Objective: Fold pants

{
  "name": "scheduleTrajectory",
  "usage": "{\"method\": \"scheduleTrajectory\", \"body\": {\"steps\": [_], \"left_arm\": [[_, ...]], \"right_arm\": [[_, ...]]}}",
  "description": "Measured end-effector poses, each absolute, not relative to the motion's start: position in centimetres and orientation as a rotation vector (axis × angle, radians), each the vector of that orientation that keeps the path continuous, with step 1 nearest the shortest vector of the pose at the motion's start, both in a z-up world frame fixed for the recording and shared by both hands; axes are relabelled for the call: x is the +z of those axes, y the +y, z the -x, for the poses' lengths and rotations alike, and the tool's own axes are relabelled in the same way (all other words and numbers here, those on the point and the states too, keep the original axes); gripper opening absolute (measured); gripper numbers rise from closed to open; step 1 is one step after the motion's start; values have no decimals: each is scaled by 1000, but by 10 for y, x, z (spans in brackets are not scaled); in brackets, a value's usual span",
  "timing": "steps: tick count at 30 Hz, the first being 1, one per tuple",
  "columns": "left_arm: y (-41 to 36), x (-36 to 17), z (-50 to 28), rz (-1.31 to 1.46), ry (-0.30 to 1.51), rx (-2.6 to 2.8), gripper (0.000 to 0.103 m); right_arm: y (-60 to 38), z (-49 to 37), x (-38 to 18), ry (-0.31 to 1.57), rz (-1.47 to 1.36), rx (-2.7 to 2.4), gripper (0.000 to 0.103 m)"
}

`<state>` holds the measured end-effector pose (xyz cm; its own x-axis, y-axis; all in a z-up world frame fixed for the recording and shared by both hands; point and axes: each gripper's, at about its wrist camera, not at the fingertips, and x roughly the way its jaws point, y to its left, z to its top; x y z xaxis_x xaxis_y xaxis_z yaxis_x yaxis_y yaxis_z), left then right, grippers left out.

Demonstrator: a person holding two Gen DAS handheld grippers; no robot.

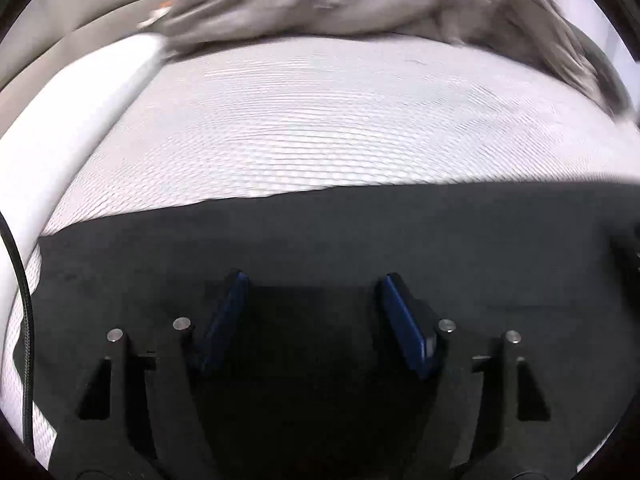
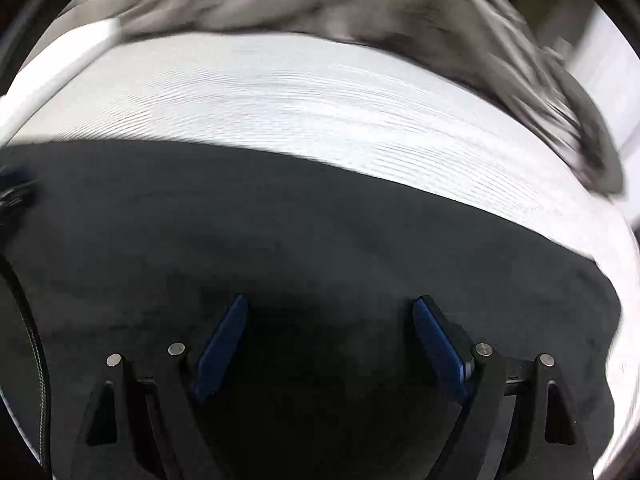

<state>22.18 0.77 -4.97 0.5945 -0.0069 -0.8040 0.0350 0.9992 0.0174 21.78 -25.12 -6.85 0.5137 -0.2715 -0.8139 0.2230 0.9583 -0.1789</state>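
From the left wrist view, the left gripper [image 1: 312, 316] stands with its two blue-padded fingers [image 1: 224, 320] spread apart and nothing between them, low over the dark charcoal pants of soft, matte, faintly napped cloth [image 1: 320, 240]. The pants lie flat and smooth across the lower half of the view, their long axis running left to right; their far edge is a nearly straight line that dips a little toward the left. Beyond that edge stretches the white mattress surface with a fine woven mesh texture [image 1: 320, 120], bare up to a crumpled grey-brown blanket of rumpled, blurred folds [image 1: 340, 0] heaped along the far side and trailing down the right. A smooth white padded rim [image 1: 80, 92] curves along the left side of the surface, and a black braided cable [image 1: 24, 320] hangs at the left border.

From the right wrist view, the right gripper [image 2: 332, 344] is likewise held wide, its blue pads [image 2: 440, 348] apart and empty, just above the same dark cloth [image 2: 280, 240]. Here the pants' far edge slants downward to the right, and their right end shows a rounded border near the lower right. The white mesh surface [image 2: 300, 100] lies open between pants and blanket [image 2: 360, 12], though motion blur smears both.
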Motion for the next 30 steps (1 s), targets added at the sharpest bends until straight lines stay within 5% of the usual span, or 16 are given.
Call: {"method": "scheduleTrajectory", "body": {"steps": [10, 18, 22, 27, 30], "left_arm": [[-67, -55, -242, -75, 967, -192, 67], [50, -49, -238, 57, 922, 127, 66], [79, -42, -223, 135, 901, 136, 46], [109, -27, -206, 141, 841, 82, 45], [144, -55, -202, 120, 918, 142, 33]], "right_arm": [[-214, -216, -60, 944, 114, -114, 79], [-231, -192, -65, 955, 118, -194, 79], [-228, -180, -63, 946, 128, -193, 79], [-223, -175, -65, 940, 128, -193, 79], [-227, -183, -66, 938, 144, -184, 79]]}}
